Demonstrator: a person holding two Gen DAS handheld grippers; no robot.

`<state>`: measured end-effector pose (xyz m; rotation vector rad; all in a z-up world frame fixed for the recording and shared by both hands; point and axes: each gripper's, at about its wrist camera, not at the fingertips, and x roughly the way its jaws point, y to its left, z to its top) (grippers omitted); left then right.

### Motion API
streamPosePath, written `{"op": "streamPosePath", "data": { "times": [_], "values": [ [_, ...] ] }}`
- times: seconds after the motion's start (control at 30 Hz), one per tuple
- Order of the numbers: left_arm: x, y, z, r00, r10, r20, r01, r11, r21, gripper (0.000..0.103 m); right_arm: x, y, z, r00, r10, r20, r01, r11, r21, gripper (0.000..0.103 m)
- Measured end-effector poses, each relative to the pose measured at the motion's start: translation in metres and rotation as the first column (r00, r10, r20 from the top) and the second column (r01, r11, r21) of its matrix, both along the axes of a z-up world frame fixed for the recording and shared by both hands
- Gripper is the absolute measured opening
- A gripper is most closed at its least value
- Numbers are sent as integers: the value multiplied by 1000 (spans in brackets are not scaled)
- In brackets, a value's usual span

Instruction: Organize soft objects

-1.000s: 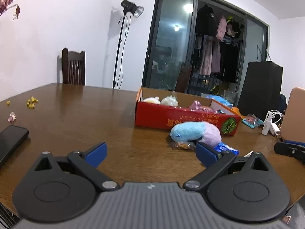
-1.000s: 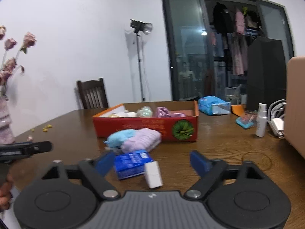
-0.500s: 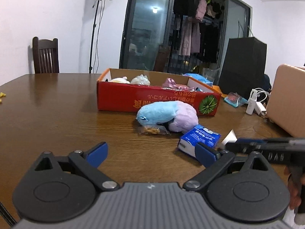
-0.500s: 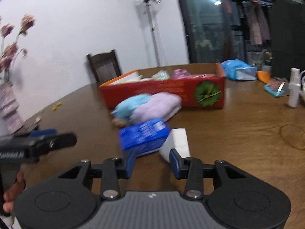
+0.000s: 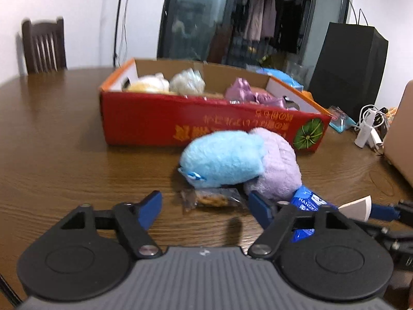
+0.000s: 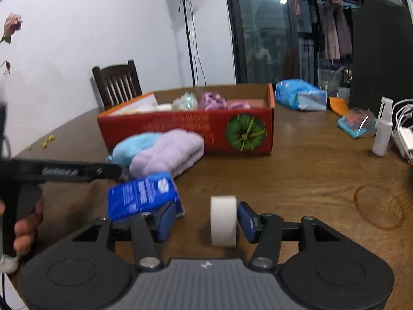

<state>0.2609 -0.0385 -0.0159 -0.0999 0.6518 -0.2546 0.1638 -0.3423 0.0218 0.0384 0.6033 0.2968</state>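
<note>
Flanking the white roll [image 6: 223,224] at lower centre, the right gripper [image 6: 204,221] is held parted, probably for grasping, while the left gripper [image 5: 205,210] is kept spread before the snack packet [image 5: 210,198].

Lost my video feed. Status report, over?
Left gripper open near snack packet. Right gripper open around tape roll. Plush toy outside box.

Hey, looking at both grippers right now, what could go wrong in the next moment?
1. The right gripper is open around the white tape roll, with the blue tissue pack against its left finger; closing might pinch the pack too.
2. The left gripper is open before the clear-wrapped snack tucked under the blue and purple plush toy; grabbing may drag the plush.
</note>
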Motion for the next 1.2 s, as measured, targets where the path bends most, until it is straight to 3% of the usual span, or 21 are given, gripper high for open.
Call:
{"op": "streamPosePath", "data": {
  "times": [0.1, 0.13, 0.17, 0.27, 0.43, 0.53, 0.87, 1.03, 1.2],
  "values": [
    [3, -3, -1, 1000, -5, 6, 4, 1000, 7, 52, 0, -2, 0, 1000, -8, 6, 8, 1000, 10, 52],
    [4, -5, -2, 1000, -10, 9, 10, 1000, 18, 50, 2, -4, 0, 1000, -12, 0, 12, 1000, 11, 47],
    [2, -6, -2, 1000, -12, 12, 12, 1000, 26, 48, 4, -5, -1, 1000, -12, -10, 13, 1000, 12, 35],
    [-1, -6, -1, 1000, -18, 15, 18, 1000, 18, 44, 5, -7, -2, 1000, -20, -14, 20, 1000, 18, 27],
    [-16, -1, 0, 1000, -10, 19, 11, 1000, -16, 39, 1, -4, -2, 1000, -20, -2, 20, 1000, 7, 26],
    [-29, 5, 1, 1000, -3, 14, 3, 1000, -26, 22, -5, -4, 0, 1000, -16, 8, 16, 1000, 12, 24],
    [-50, 16, 10, 1000, 10, 25, -8, 998, -56, 16, -14, -7, 5, 1000, 1, 30, -2, 999, 36, 19],
    [-48, 22, 39, 996, -11, 90, 20, 994, -107, 14, -6, -10, 22, 998, 23, 64, -27, 998, 63, 19],
    [-10, 25, 75, 987, -44, 155, 66, 989, -134, 6, 31, -6, 52, 989, 82, 123, -89, 995, 53, 19]
  ]
}}
